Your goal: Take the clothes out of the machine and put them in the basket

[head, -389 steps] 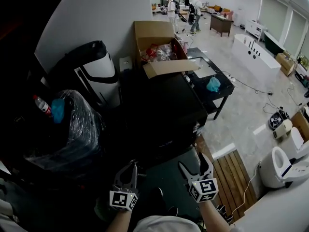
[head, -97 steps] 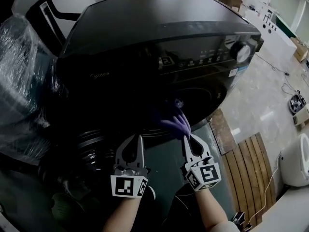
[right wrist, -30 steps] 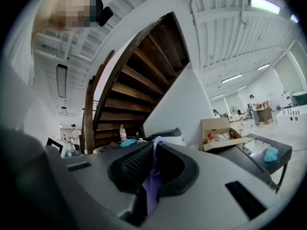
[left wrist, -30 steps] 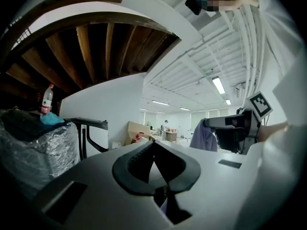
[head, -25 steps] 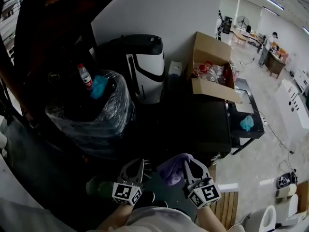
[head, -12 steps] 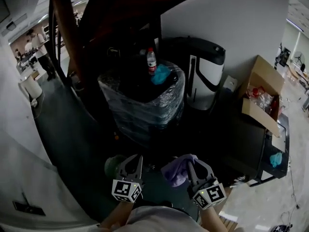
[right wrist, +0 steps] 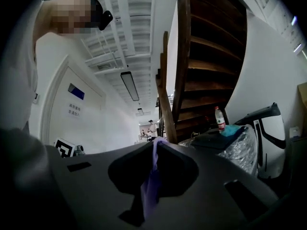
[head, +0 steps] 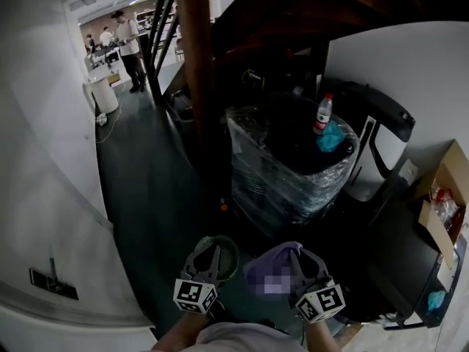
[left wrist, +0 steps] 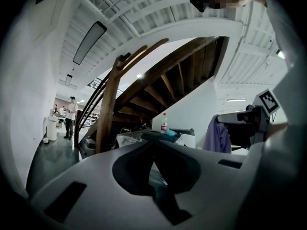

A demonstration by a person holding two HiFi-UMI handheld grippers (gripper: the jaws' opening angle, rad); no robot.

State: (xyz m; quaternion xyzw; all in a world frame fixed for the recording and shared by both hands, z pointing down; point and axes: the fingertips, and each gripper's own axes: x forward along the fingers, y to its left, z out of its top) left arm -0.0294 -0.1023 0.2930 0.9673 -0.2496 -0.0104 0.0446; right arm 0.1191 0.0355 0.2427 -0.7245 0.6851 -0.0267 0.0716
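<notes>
- Far back on the left, two people (head: 124,39) are standing in a lit room beyond the dark floor (head: 146,196)
- A wooden stair post (head: 194,72) is rising just right of them, with the dark underside of the stairs spreading above it
- I am holding my left tool (head: 212,254) low and level with its jaws brought together at the tips and nothing between them
- The round green basket (head: 234,249) is sitting on the floor right under that tool, and I cannot make out anything inside it
- The purple garment (head: 267,264) is hanging bunched between my two tools, just right of the basket and outside it
- My right tool (head: 300,255) is clamping narrow on the garment, a fold of which is running down between its jaws
- Beyond it, a bulky thing wrapped in clear plastic (head: 278,174) is carrying a water bottle (head: 321,114) standing upright and a teal cloth (head: 333,136) just beside the bottle
- At the far right, an open cardboard box (head: 443,218) is sitting on a dark counter (head: 396,262)
</notes>
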